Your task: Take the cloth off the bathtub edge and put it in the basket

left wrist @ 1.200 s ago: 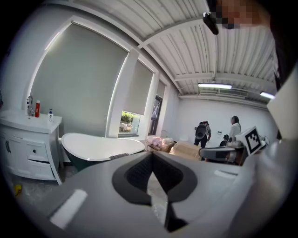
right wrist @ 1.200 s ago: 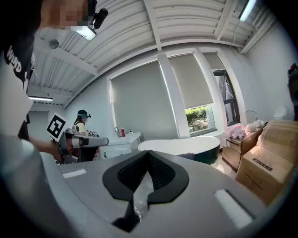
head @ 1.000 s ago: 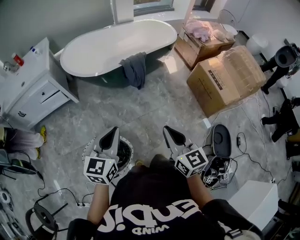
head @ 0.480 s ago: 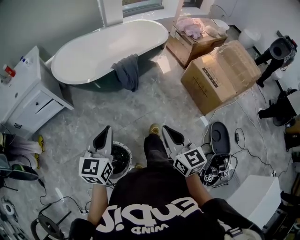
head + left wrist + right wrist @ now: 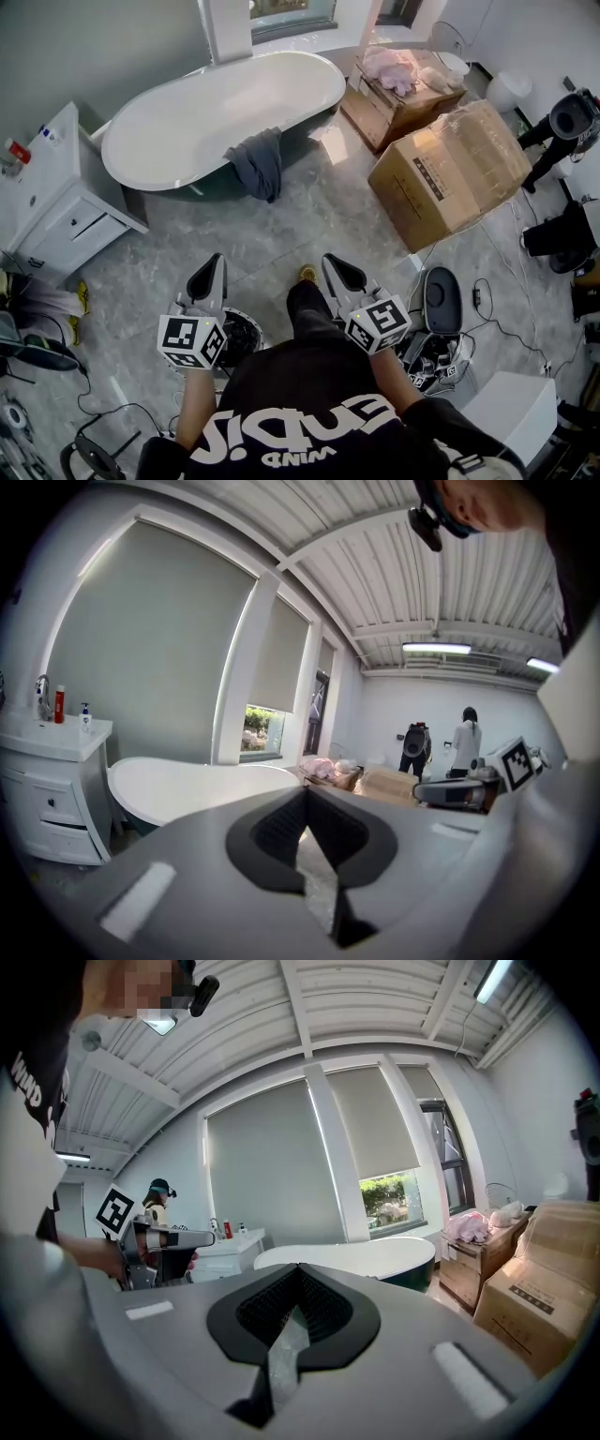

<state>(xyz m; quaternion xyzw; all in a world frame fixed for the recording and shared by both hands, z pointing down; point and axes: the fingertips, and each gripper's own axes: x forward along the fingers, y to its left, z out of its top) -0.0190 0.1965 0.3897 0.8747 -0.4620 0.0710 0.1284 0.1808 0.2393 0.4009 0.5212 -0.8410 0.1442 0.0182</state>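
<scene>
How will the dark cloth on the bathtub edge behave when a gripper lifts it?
Likely floppy: the cloth hangs in soft folds over the bathtub rim. Probably light, since it drapes thinly, so it should sag below a pinch. It may slide off the smooth rim if nudged.

The grey marbled tile floor [image 5: 309,225] carries everything here. Along its far edge stands a white oval bathtub with a dark green outer wall [image 5: 216,117]. A white vanity cabinet with drawers [image 5: 66,211] sits against the left edge, just beside the tub's end. Toward the far right corner, an open brown box holding pink fabric [image 5: 398,89] stands close to a larger brown cardboard box wrapped in clear film [image 5: 455,173]. Nearer the right edge lie a black oval case [image 5: 441,291] and loose black cables [image 5: 506,323]. A round basket with a pale rim and dark inside [image 5: 242,337] rests near the near edge, left of the middle. A white boxy unit [image 5: 511,403] occupies the near right corner.
</scene>
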